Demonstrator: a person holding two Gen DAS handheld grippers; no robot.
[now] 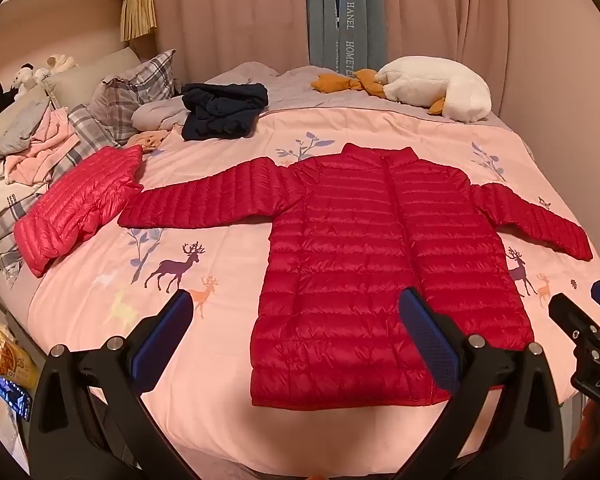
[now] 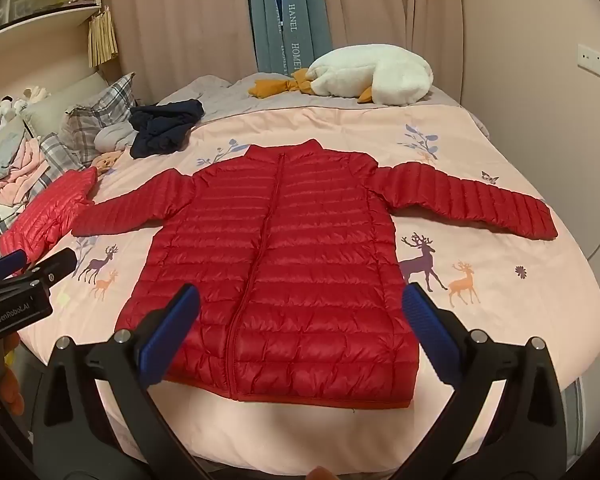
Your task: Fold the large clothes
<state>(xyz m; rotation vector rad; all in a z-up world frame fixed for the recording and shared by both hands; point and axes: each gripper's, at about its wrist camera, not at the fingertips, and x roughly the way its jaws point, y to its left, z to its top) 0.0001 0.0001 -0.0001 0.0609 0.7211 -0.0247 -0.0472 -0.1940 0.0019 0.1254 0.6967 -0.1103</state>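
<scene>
Above the bed's near edge, left gripper point(image 1: 296, 320) and right gripper point(image 2: 300, 312) are spread wide, empty, clear of the red down jacket point(image 2: 284, 248).

"HANEL" on curtain point(image 2: 296, 20); "GenRoboLAI" on left gripper point(image 2: 32, 265)

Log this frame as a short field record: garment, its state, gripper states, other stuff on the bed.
garment: red puffer jacket
state: flat on the pink deer-print quilt, front up, zipped, both sleeves spread out, not yet folded
left gripper: open, above the hem end, holding nothing
right gripper: open, above the hem end, holding nothing
second jacket: lighter red puffer jacket, folded, beside the left sleeve
dark clothing: navy garment, crumpled, beyond the collar
plush: white goose toy at the far edge
pillows: plaid pillows, far left
</scene>
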